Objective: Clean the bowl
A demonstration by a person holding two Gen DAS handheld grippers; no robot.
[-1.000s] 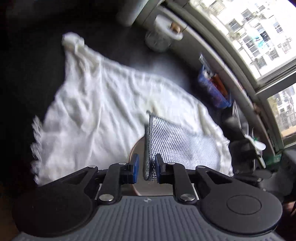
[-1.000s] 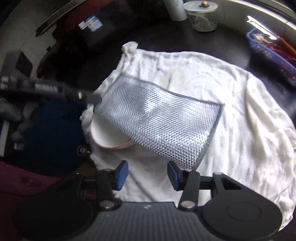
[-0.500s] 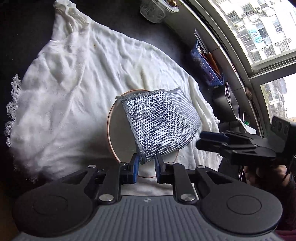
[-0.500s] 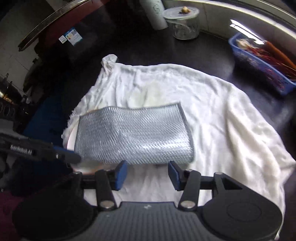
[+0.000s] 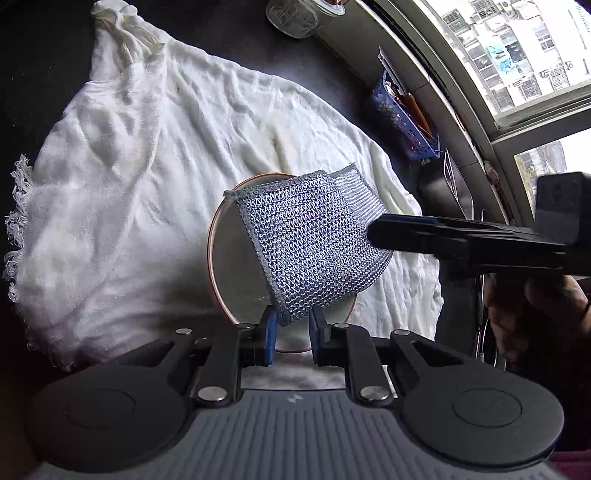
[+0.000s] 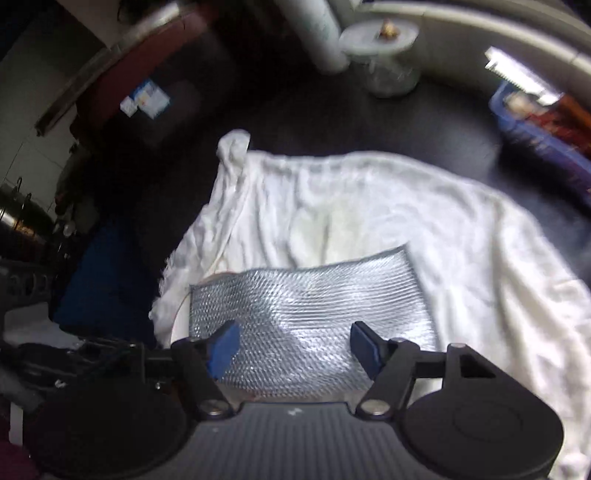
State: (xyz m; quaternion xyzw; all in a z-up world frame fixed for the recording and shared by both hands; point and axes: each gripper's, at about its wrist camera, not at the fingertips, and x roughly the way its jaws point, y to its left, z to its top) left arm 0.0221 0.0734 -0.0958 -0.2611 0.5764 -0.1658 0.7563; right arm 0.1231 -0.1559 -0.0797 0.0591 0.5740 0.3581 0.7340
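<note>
Left wrist view: the left claw (image 5: 291,332) is clamped on the near corner of the metal mesh scrubbing cloth (image 5: 314,254). The mesh stands up from the pads and drapes over the bowl (image 5: 232,266), covering its 3 o'clock half. The bowl, white with a copper-coloured rim, sits on the white cloth (image 5: 147,166), which is spread over the dark tabletop (image 5: 48,55). The right claw (image 5: 376,232) enters from 3 o'clock, with its tip at the far edge of the mesh; contact cannot be confirmed. A hand (image 5: 532,314) holds that tool at the right edge. A glass jar (image 5: 295,18) stands at 12 o'clock and a blue basket (image 5: 402,122) at 2 o'clock, both near the window (image 5: 517,55).

Right wrist view (blurred): the right claw (image 6: 295,345) has its jaws spread and opening. The mesh scrubbing cloth (image 6: 306,295) lies beneath and ahead of the fingers; the pads do not press on it. A sliver of the bowl (image 6: 181,321) shows at the mesh's 9 o'clock edge. The white cloth (image 6: 406,206) extends toward 12 and 3 o'clock. The glass jar (image 6: 384,55) is at 12 o'clock and the blue basket (image 6: 543,129) at 2 o'clock.
</note>
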